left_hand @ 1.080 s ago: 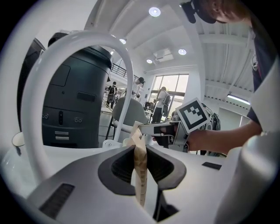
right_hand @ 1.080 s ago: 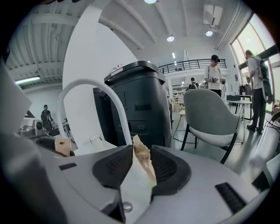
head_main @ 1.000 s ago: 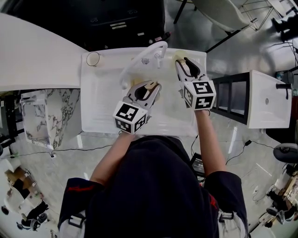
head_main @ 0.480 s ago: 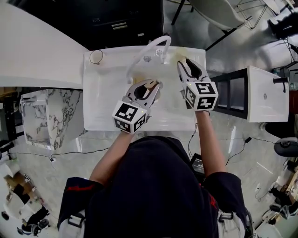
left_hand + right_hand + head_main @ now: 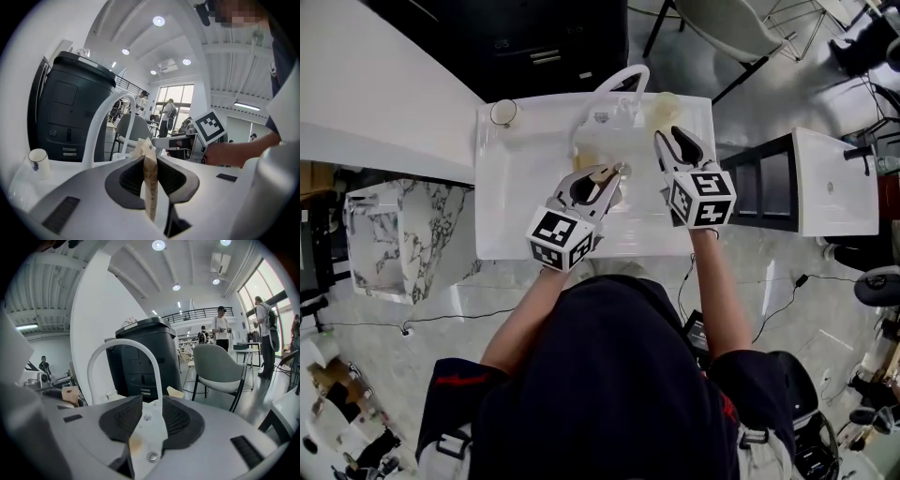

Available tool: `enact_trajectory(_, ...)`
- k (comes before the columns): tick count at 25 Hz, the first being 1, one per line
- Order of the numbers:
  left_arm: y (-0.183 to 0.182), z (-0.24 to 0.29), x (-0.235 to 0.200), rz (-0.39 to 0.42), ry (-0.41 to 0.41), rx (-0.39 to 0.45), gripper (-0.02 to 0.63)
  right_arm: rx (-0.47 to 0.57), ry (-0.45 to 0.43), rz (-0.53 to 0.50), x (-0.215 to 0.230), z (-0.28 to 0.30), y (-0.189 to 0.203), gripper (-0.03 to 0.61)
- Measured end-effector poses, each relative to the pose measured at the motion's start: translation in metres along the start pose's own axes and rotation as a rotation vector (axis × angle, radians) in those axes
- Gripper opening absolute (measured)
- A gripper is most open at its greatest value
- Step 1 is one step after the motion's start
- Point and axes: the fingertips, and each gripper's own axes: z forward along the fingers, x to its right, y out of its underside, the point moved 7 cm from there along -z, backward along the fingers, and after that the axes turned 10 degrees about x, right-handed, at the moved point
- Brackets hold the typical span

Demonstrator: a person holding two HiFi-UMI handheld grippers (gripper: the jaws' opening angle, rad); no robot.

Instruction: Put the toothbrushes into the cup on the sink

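The left tongs (image 5: 612,172) are clenched on a tan toothbrush (image 5: 150,183) above the basin of the sink (image 5: 511,211). The right tongs (image 5: 672,135) hang released and empty just beside them. The cup (image 5: 503,112) stands at the sink's back left corner.

We wear a dark navy short-sleeved top (image 5: 609,375) with red trim at the sleeves. Our left tongs (image 5: 614,171) and right tongs (image 5: 672,133) are pale grey with black pads, and each carries a black-and-white marker cube (image 5: 561,240).
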Motion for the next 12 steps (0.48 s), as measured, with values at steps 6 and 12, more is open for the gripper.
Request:
enact_trajectory(6, -0.002, -0.018, 0.004, 0.018, 0.012, 0.014, 0.069, 0.011, 0.014, 0.014, -0.019, -0.017, 0.004, 0.124)
enact_trajectory(12, -0.006, -0.035, 0.009, 0.033, 0.018, 0.028, 0.07, 0.015, 0.015, 0.015, -0.039, -0.035, 0.007, 0.116)
